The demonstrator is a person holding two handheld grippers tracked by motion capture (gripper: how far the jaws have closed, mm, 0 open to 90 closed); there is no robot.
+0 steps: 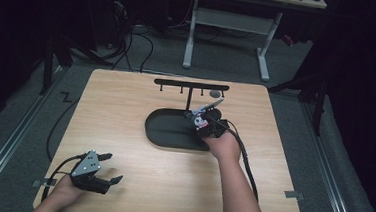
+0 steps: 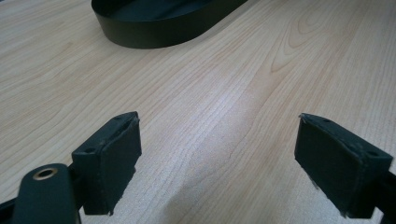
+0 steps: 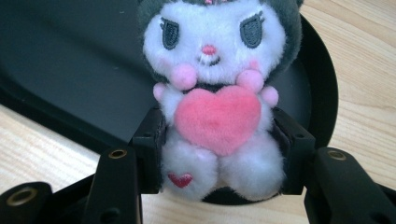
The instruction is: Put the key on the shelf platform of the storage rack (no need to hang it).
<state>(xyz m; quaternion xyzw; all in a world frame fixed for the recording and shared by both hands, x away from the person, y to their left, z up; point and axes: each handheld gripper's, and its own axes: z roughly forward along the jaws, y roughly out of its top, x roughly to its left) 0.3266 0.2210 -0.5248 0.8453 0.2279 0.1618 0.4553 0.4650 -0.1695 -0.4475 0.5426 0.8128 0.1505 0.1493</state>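
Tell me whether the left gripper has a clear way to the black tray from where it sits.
Probably yes. The left gripper is open near the table's front edge, and bare wood lies between it and the black tray. The right gripper holds a plush toy over the tray's far end.

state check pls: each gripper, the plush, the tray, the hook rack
left gripper: open, holds nothing, low over the table's near left part.
right gripper: shut on the plush toy, held over the tray's right end.
plush toy: upright between the jaws, faces the camera, clasps a pink heart.
black tray: flat on the table, nothing lying in the visible part.
hook rack: upright behind the tray; what hangs there unclear.
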